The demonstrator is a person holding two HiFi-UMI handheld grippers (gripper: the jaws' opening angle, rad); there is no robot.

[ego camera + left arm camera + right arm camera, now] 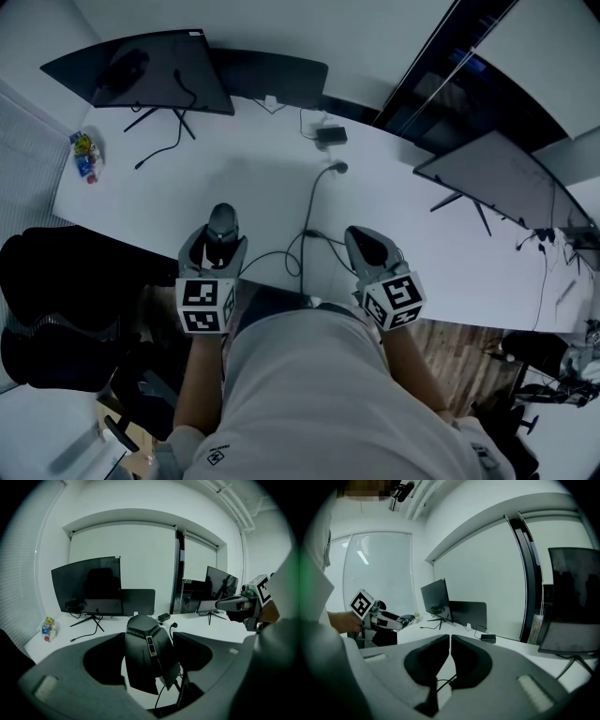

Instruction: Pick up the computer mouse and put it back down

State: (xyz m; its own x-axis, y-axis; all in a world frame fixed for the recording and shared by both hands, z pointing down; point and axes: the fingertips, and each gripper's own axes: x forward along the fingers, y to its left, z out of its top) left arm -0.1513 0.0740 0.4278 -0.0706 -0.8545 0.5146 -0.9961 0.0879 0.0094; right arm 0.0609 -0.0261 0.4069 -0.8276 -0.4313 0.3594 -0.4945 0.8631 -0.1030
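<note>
Mouse (149, 654), gripped by left tongs (217, 246) (corded)

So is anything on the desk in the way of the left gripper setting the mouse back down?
Nothing visible. The dark wired computer mouse sits in the left gripper over bare white desk. Its own thin black cable loops off to the right, beside that spot, not under it.

Computer mouse (222, 223) between the jaws of my left gripper (221, 240), above the desk's (234, 178) front edge, my right gripper (371, 246) to its right, cable (309, 216) lying between them, adapter (331, 135) behind, left monitor (141, 70) rear left, right monitor (497, 178) far right.
</note>
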